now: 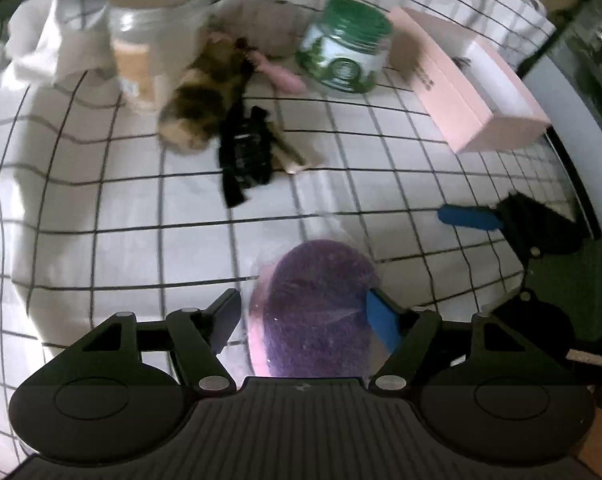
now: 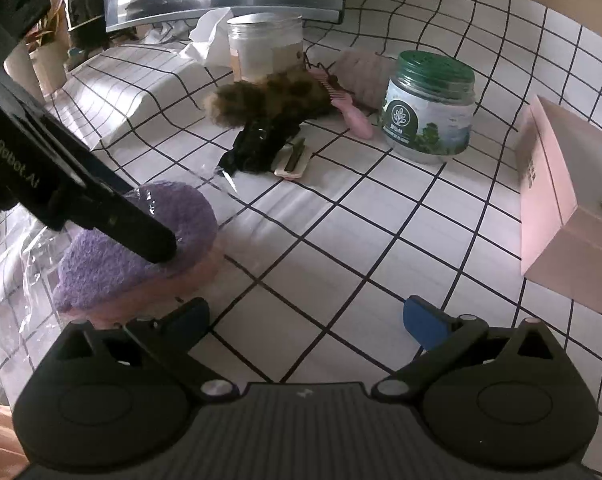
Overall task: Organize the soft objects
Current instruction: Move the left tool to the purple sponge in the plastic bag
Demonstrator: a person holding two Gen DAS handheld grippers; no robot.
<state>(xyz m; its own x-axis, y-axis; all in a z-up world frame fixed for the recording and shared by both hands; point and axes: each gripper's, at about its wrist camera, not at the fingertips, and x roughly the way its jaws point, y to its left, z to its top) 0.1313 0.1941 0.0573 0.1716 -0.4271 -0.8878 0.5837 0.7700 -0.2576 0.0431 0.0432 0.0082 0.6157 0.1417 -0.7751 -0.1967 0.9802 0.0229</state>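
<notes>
The purple fuzzy socks [image 1: 317, 312] in their clear plastic wrap are lying at the near edge of the counter [image 1: 141, 200], over a pink layer. The left gripper [image 1: 305, 320] is straddling them with fingers [image 1: 383, 318] spread, not pinching. To grip well, it should be closing low across the bundle, catching fabric rather than slippery film. It is pointing steeply down. The right gripper [image 2: 305, 320] is hanging beside the bundle over bare grid cloth, tilted down, fingers [image 2: 425, 324] spread and empty. Farther back, a furry brown plush [image 2: 269, 100], black fabric piece [image 2: 257, 144] and pink comb [image 2: 353, 116] are waiting.
</notes>
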